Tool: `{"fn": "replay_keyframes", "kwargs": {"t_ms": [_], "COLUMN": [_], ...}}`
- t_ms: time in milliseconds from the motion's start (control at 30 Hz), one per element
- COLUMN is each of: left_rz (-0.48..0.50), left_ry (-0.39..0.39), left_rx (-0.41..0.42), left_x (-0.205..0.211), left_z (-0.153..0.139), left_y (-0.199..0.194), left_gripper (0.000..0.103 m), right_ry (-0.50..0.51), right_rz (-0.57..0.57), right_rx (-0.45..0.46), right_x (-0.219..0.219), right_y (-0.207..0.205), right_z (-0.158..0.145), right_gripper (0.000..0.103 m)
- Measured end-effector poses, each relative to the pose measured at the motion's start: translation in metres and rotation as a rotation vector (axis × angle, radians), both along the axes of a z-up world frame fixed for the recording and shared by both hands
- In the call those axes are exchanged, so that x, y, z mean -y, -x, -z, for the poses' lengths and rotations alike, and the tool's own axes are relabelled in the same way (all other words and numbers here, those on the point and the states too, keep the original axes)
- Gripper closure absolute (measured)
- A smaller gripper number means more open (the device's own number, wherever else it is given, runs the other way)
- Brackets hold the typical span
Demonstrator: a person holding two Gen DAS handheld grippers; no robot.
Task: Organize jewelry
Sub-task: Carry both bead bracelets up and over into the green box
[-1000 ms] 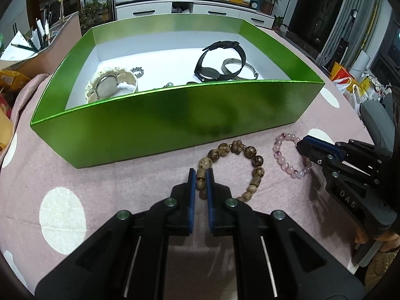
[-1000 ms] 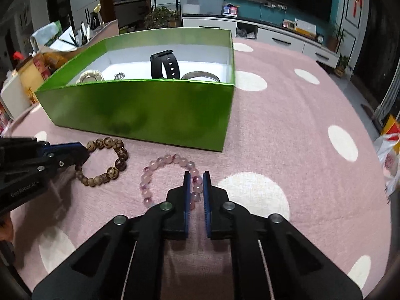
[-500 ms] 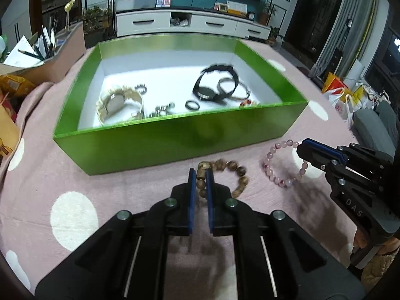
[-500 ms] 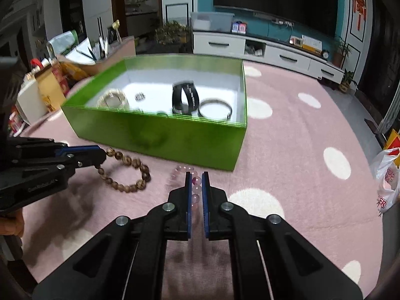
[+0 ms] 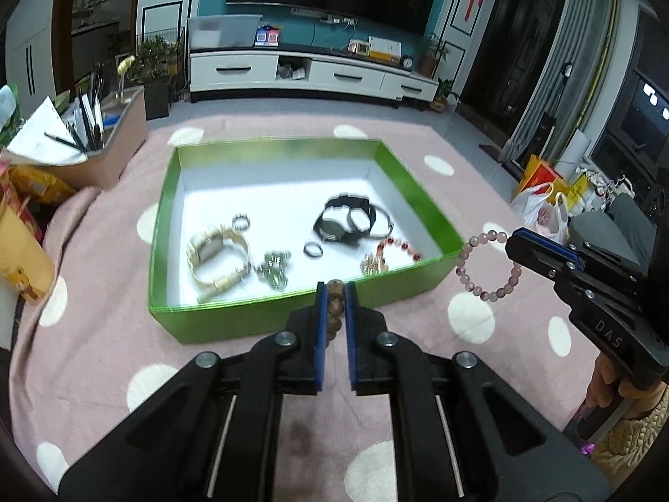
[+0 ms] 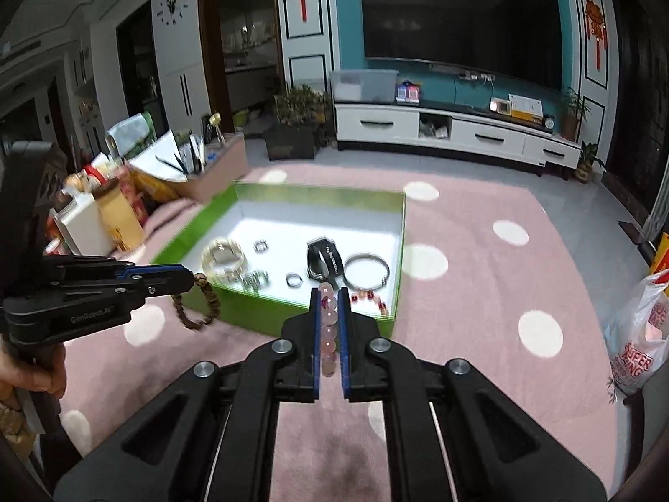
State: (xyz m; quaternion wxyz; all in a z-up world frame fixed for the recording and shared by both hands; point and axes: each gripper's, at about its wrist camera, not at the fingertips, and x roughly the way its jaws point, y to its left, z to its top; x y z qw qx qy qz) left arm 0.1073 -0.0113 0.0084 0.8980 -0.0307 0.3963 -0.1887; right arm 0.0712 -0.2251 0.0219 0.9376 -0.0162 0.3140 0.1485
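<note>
My left gripper (image 5: 335, 293) is shut on a brown wooden bead bracelet (image 5: 334, 313), which hangs in the air in front of the green box (image 5: 267, 318). From the right wrist view that brown bracelet (image 6: 200, 305) dangles off the left gripper (image 6: 190, 280). My right gripper (image 6: 326, 297) is shut on a pink bead bracelet (image 6: 329, 334), held above the cloth near the box's front right corner. In the left wrist view the pink bracelet (image 5: 481, 259) hangs as a loop from the right gripper (image 5: 514, 242). Inside the box lie a black watch (image 5: 338, 226), a silver bangle (image 6: 367, 270), rings and other bracelets.
The box sits on a pink cloth with white dots (image 5: 472, 318). A pink pen holder (image 5: 100, 154) and snack packs (image 6: 113, 213) stand to the left. A plastic bag (image 6: 639, 334) lies at the right. A hand (image 6: 29, 372) holds the left gripper.
Both grippers have risen, each lifting its bracelet off the cloth. The box now appears lower and farther, with its whole inside in view.
</note>
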Motion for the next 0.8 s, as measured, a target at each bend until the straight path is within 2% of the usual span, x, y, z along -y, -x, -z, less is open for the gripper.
{"fn": "replay_keyframes", "kwargs": {"t_ms": [400,567,800], "left_rz": [0.001,-0.003,-0.008], "left_ry": [-0.024,-0.017,-0.002], "left_rx": [0.095,0.095,0.057], "left_x": [0.001,0.003,0.006], "left_z": [-0.057,-0.066,-0.061], "left_y": [-0.033,-0.055,-0.091], "left_gripper": [0.095,0.095,0.095], "right_ry": [-0.012,0.001,-0.021], "right_rz": [-0.026,-0.032,-0.034], "right_rx": [0.071,0.076,0.048], "right_x": [-0.005,-0.010,-0.012], "right_y": [-0.028,-0.046,-0.077], "right_z": [-0.041,-0.046,-0.042], "right_gripper": [0.096,0.096,0.096]}}
